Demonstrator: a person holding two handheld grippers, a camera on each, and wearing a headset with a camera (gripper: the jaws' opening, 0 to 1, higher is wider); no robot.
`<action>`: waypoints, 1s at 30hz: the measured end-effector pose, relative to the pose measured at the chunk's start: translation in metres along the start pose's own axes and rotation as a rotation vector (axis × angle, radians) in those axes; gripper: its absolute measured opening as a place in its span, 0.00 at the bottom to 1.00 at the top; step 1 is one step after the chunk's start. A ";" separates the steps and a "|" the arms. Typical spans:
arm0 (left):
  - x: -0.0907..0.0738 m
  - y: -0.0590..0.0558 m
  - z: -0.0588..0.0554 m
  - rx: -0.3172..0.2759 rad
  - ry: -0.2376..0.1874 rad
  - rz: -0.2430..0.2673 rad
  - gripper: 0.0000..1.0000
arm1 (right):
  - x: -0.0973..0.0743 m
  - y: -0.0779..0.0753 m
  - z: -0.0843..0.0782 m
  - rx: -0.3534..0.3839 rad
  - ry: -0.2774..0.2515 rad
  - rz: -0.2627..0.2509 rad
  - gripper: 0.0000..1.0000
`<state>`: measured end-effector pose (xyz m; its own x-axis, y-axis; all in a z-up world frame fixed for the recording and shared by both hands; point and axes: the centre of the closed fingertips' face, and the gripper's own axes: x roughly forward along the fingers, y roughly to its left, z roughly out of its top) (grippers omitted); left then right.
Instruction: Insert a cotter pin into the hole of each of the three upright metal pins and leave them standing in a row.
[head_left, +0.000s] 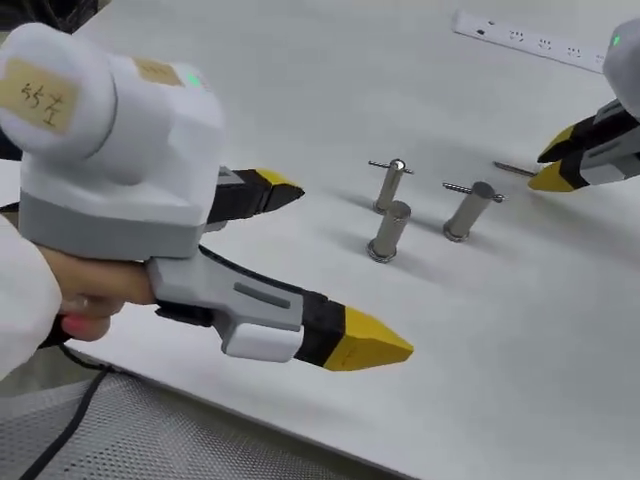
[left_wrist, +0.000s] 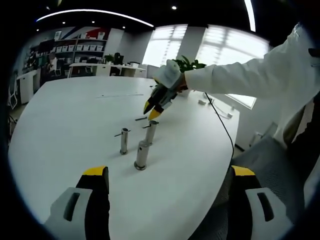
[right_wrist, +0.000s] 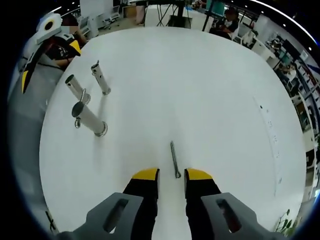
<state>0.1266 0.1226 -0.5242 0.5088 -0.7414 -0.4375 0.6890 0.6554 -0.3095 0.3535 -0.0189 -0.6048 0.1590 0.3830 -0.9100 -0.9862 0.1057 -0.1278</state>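
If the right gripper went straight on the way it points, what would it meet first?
Probably the loose cotter pin lying on the table, just ahead of the right gripper.

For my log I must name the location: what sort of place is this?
Probably an open office or lab: a large white table, stocked shelves behind it, wide windows and a power strip on the table.

Smooth shiny metal pins (head_left: 390, 232), metal cotter pin (right_wrist: 174, 159), matt white table (head_left: 250, 80)
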 end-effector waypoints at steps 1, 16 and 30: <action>0.000 0.000 -0.001 -0.012 0.002 0.003 0.99 | 0.001 0.001 0.001 -0.009 0.003 0.004 0.15; 0.005 0.001 -0.003 -0.042 0.004 0.016 0.95 | 0.005 0.010 0.003 -0.010 0.039 0.057 0.00; 0.011 -0.003 -0.002 -0.054 0.007 -0.004 0.95 | 0.005 0.018 0.008 -0.092 0.106 0.090 0.00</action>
<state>0.1293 0.1133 -0.5295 0.5025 -0.7428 -0.4423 0.6620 0.6597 -0.3558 0.3374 -0.0075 -0.6082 0.0683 0.2878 -0.9552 -0.9972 -0.0111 -0.0746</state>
